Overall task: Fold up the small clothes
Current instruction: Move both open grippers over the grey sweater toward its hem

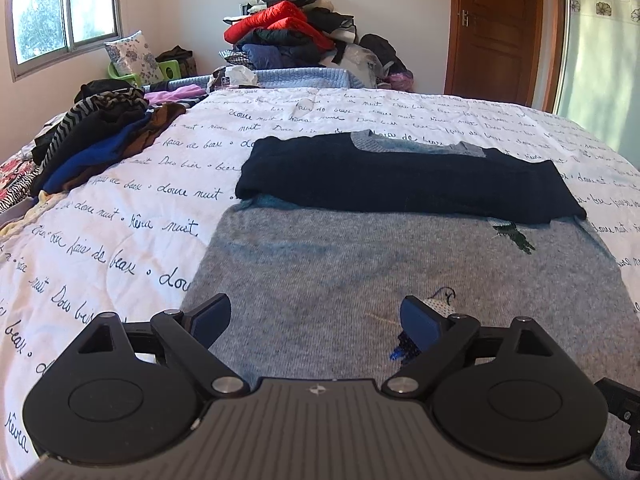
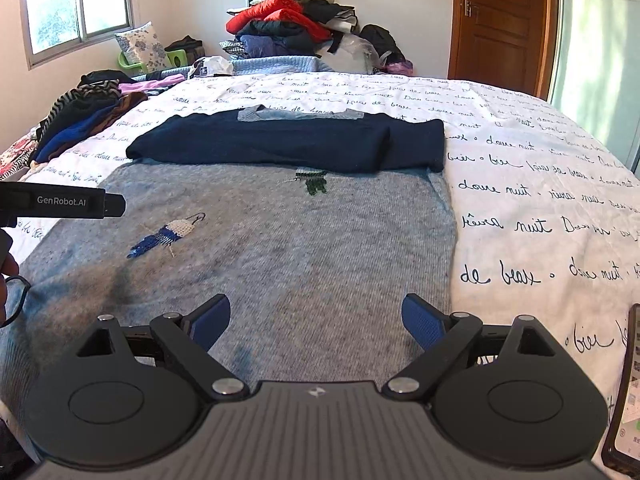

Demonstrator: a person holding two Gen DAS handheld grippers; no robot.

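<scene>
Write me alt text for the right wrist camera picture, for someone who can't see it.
A grey sweater lies flat on a bed, its dark blue sleeves folded across the chest. The right tool hovers open over its hem, holding nothing. The left tool shows at the left edge, and a pile of clothes sits far left.

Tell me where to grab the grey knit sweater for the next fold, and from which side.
Take the grey knit sweater at its near hem corners, coming in low from the near edge of the bed. It lies flat with its navy sleeves already folded across the chest, so the hem is probably the free edge to lift. The right gripper and left gripper both sit over it, jaws open.
</scene>
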